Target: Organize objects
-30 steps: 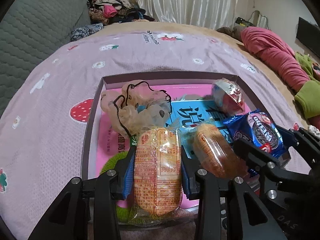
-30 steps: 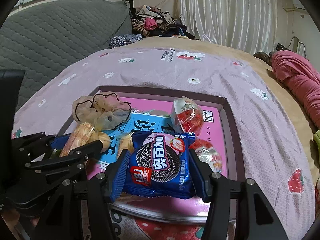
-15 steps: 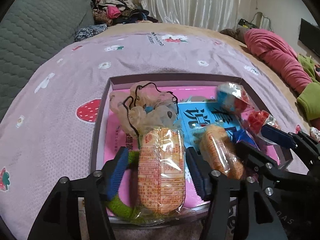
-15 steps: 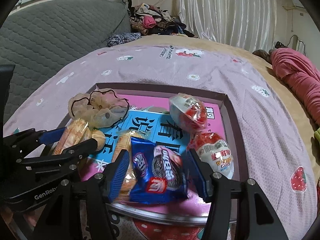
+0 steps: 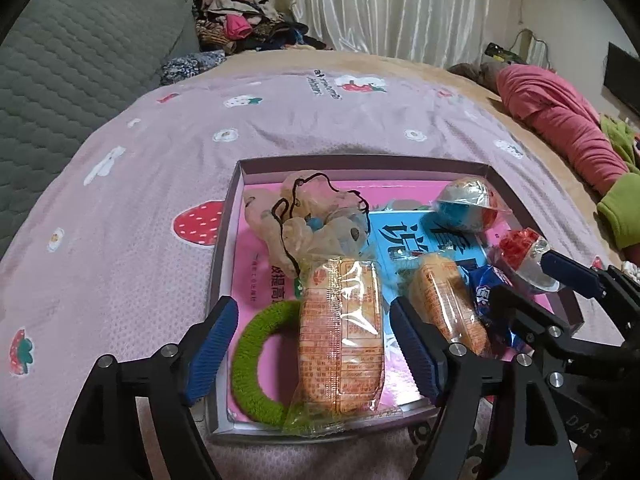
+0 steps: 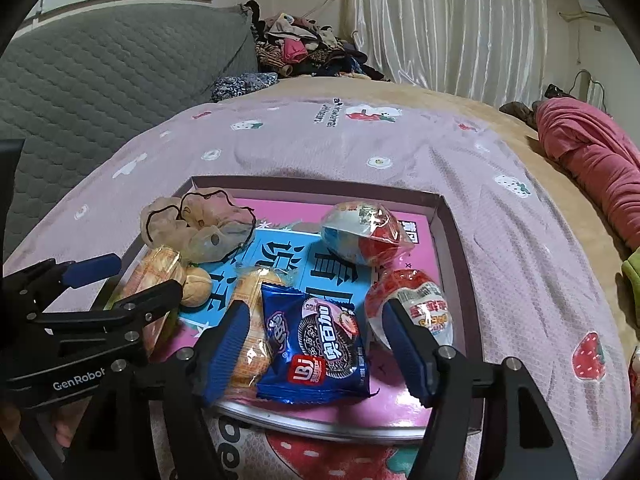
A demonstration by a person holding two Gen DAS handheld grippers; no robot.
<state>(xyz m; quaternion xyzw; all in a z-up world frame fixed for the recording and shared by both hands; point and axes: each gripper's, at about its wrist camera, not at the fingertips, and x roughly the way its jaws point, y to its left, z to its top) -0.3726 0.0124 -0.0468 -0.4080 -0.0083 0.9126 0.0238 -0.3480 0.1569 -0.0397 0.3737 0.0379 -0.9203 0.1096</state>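
Note:
A shallow pink-lined box (image 5: 228, 216) (image 6: 448, 216) lies on the bed. My left gripper (image 5: 312, 340) is open; an orange wrapped cake (image 5: 340, 336) lies in the box between its fingers, beside a green hair ring (image 5: 248, 360). My right gripper (image 6: 316, 340) is open; a blue Oreo packet (image 6: 316, 344) lies in the box between its fingers. A second wrapped cake (image 5: 448, 312) (image 6: 252, 320), a beige scrunchie (image 5: 308, 216) (image 6: 200, 224) and two wrapped toy eggs (image 6: 364, 232) (image 6: 416, 304) also lie in the box.
The box sits on a lilac strawberry-print blanket (image 5: 160, 184). A grey quilted headboard (image 6: 100, 72) stands at the left. A clothes pile (image 6: 304, 48) lies at the back, and a pink garment (image 5: 560, 120) lies at the right.
Both grippers opened and drew back. The cake left my left gripper and the Oreo packet left my right; both now lie in the box.

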